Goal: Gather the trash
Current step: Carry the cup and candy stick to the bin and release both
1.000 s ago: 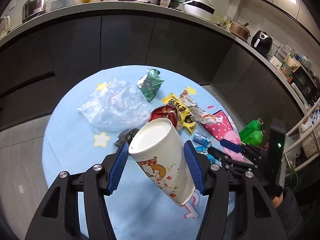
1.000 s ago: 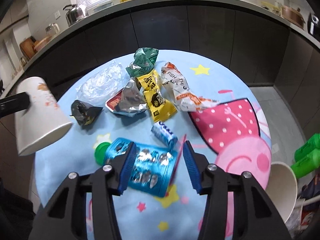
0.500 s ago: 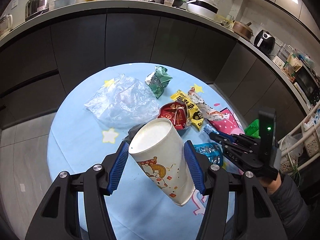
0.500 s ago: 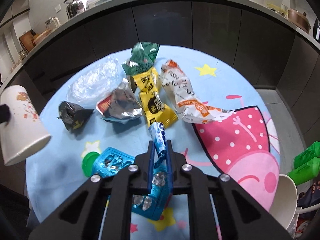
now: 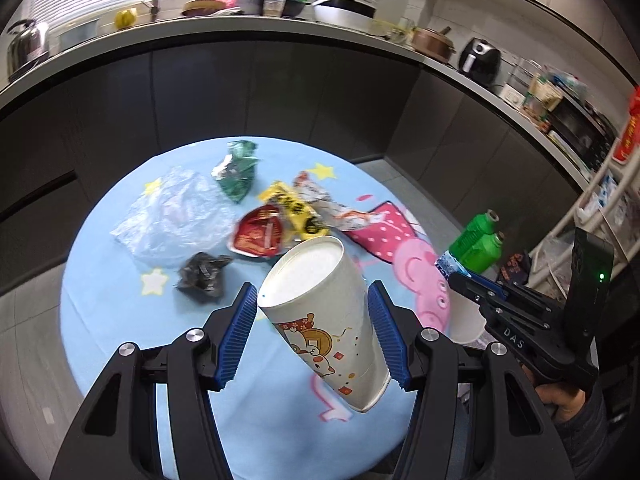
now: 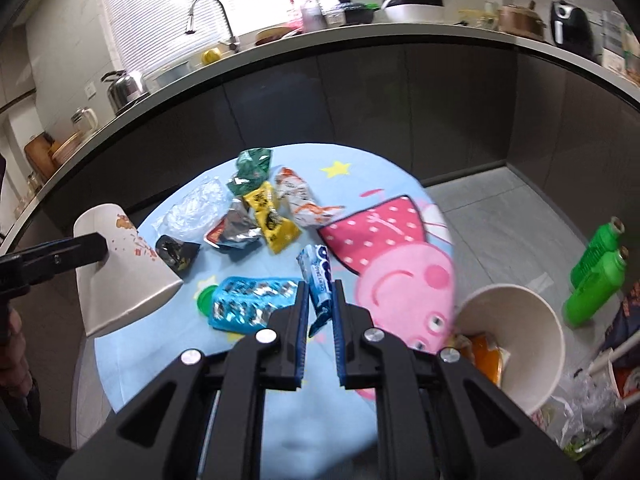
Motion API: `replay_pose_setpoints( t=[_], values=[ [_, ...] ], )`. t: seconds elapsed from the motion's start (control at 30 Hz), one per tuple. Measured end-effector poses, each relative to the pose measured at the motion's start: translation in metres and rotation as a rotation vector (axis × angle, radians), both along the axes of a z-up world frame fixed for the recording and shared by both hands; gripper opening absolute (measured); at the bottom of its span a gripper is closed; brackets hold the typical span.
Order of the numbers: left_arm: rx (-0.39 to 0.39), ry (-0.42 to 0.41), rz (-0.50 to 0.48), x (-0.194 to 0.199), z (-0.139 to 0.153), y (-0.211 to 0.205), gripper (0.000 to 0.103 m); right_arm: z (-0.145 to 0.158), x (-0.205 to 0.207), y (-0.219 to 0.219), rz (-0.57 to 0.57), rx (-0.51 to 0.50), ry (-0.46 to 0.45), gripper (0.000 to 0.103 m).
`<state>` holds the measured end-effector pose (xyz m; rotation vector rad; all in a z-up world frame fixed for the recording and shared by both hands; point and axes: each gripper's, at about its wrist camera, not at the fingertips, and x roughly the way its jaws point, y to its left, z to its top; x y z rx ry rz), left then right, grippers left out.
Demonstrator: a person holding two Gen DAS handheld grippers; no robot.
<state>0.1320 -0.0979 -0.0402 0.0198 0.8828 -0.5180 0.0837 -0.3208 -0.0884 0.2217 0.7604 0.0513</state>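
We see two hand-held grippers. Left hand-held gripper (image 5: 312, 336), bottom centre of the left wrist view: jaws partway apart, blue pads clamped on one printed paper cup (image 5: 328, 320), tilted, mouth toward upper left, off the desk (image 5: 120, 320).

Right hand-held gripper (image 6: 320, 312), bottom centre of the right wrist view: jaws nearly closed after just closing, pinching one blue-and-white wrapper (image 6: 318, 280) that sticks up between the pads.

Trash on the round desk, counted in the right wrist view:
- 1 blue blister pack (image 6: 252, 304), just left of the right pads, green cap at its left end
- 1 black wrapper (image 6: 174, 250)
- 1 clear plastic bag (image 6: 192, 212)
- 1 red-and-silver foil pouch (image 6: 236, 228)
- 1 yellow wrapper (image 6: 272, 220)
- 1 green wrapper (image 6: 250, 170)
- 1 white-and-orange wrapper (image 6: 300, 200)

A second paper cup (image 6: 516, 340), lower right off the desk, holds something orange. Two green bottles (image 6: 596, 272) stand at right edge.
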Motion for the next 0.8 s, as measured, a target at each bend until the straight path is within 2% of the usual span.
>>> replay_pose_setpoints(
  t=[0.4, 0.63, 0.8],
  values=[
    [0.011, -0.013, -0.257, -0.024, 0.002, -0.112, 0.055, -0.016, -0.075, -0.075, -0.202, 0.032, 0.009, 0.014],
    [-0.010, 0.012, -0.376, -0.019, -0.005, -0.183, 0.055, -0.040, -0.094, -0.109, -0.280, 0.073, 0.040, 0.014],
    [0.004, 0.053, -0.424, -0.009, -0.025, -0.229, 0.055, -0.065, -0.098, -0.130, -0.326, 0.094, 0.086, 0.014]
  ],
)
